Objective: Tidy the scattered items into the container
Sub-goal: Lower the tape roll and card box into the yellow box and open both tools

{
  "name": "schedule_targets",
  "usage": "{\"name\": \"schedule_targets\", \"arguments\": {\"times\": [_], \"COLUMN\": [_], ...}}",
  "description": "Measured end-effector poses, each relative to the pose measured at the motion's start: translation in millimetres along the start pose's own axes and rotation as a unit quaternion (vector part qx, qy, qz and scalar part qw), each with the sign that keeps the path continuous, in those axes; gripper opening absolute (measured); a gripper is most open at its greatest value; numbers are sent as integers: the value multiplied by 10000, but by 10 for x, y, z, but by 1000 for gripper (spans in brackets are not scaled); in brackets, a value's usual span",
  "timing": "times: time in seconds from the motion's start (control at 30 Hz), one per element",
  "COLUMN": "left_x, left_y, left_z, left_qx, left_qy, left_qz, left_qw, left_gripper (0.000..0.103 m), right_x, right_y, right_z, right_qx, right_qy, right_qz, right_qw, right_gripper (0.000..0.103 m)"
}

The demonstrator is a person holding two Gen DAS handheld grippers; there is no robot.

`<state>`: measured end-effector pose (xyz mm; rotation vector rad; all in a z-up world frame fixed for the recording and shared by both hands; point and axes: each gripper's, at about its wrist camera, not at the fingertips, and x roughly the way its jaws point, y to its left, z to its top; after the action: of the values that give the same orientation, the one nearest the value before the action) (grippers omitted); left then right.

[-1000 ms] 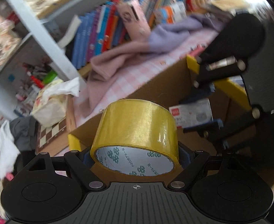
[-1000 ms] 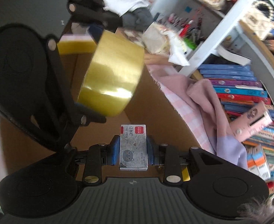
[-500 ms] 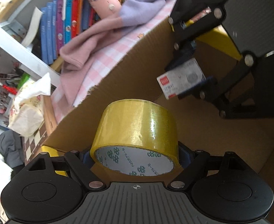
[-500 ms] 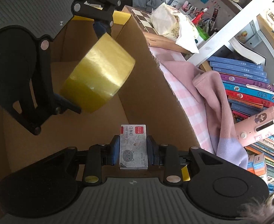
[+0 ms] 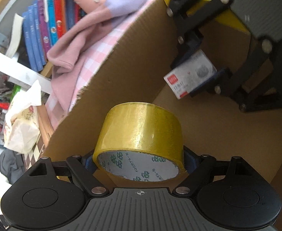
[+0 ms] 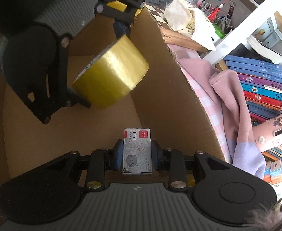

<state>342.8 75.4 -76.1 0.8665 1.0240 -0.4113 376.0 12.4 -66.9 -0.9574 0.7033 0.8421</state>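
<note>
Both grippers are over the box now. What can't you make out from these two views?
- Box floor under the tape: left wrist view, hidden by roll and gripper body.
- Floor beneath the staple box: right wrist view, hidden by it.
- Box's near wall: both views, cut off by the edge.

L gripper (image 5: pixel 139 154): angled steeply down, jaws spread wide, pads pressed on both sides of tape roll (image 5: pixel 141 134).
R gripper (image 6: pixel 137 152): angled down, jaws drawn narrow, small box (image 6: pixel 137 150) clamped btwn blue pads.
Relative pose: both heads tilted inward, seen near each other, not touching.
Hands/arms: not seen.
</note>
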Motion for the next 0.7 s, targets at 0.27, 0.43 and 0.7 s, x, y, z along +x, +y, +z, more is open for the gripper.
{"name": "schedule_targets", "arguments": {"times": [0.27, 0.43, 0.7], "left_x": [24, 11, -71], "left_y": [5, -7, -56], "left_z": [-7, -3, -17], "left_qx": [89, 132, 172], "left_qy": [25, 20, -38], "left_qz": [-118, -43, 219], "left_qw": [9999, 9999, 9996], "left_gripper": [88, 88, 90], "right_x": [-12, -25, -50], "right_y": [21, 34, 36], "right_z": [-2, -11, -36], "right_qx": [18, 38, 125], "right_qy": [-19, -11, -90], "right_qz": [42, 27, -81], "right_qw": [10000, 10000, 9998], "right_gripper": [28, 28, 29]}}
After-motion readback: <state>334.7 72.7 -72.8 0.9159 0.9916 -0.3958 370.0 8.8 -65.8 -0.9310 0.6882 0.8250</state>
